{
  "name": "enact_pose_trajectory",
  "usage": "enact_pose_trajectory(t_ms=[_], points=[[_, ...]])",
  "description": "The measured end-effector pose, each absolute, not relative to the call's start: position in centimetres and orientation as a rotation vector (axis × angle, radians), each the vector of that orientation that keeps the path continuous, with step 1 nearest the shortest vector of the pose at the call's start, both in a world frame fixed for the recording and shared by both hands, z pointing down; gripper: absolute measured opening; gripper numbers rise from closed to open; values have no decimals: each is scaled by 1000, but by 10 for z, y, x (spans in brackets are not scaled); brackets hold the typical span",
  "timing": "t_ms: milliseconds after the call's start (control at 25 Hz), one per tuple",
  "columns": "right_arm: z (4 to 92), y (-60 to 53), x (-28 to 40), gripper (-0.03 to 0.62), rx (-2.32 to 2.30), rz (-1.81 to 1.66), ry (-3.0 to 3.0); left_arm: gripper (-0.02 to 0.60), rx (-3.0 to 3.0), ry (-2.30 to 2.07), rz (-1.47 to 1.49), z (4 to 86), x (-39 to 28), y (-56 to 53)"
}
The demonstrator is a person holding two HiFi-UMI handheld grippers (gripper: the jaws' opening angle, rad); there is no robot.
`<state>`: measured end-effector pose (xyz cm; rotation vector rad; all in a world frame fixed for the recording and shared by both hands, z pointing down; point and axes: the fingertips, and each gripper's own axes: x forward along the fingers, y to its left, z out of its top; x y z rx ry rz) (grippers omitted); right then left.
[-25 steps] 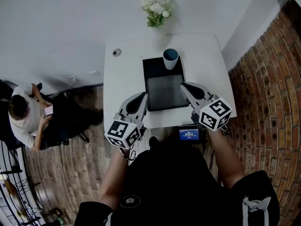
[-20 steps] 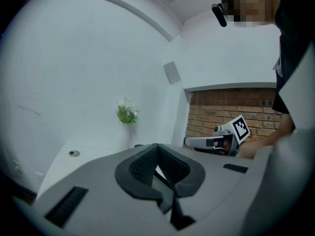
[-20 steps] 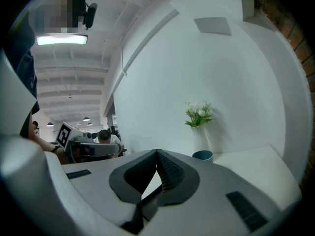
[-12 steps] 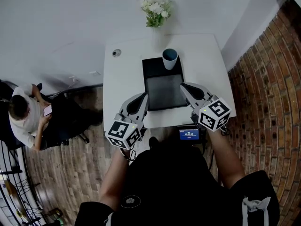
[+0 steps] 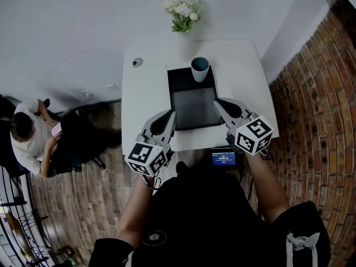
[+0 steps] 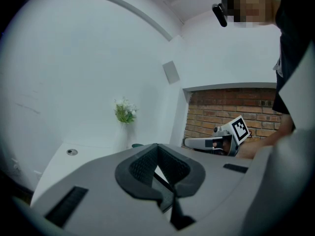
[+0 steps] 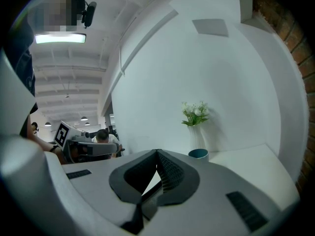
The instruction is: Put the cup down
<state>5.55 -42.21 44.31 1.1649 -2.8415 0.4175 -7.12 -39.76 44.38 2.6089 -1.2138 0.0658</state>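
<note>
A teal cup point(image 5: 200, 68) with a white inside stands upright on the far right corner of a black tray point(image 5: 193, 107), which lies on a white table point(image 5: 144, 93). My left gripper point(image 5: 168, 115) hovers at the tray's near left corner, shut and holding nothing. My right gripper point(image 5: 218, 101) hovers at the tray's near right edge, also shut and empty. Both are well short of the cup. In the right gripper view the cup point(image 7: 199, 154) shows just past the closed jaws. In the left gripper view only a sliver of the cup point(image 6: 137, 145) peeks over the jaws.
A vase of white flowers point(image 5: 182, 10) stands at the table's far edge against the white wall. A small round fitting point(image 5: 137, 63) sits at the far left of the tabletop. A small screen device point(image 5: 223, 158) is at the near edge. A brick wall point(image 5: 317, 121) runs along the right; a seated person point(image 5: 30, 135) is at the left.
</note>
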Motion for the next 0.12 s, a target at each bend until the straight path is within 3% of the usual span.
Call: enact_pose_trajectory(t_ms=[120], points=[[443, -423, 55, 14, 1165, 417, -2841, 6, 2609, -1213, 67, 444, -71, -398]])
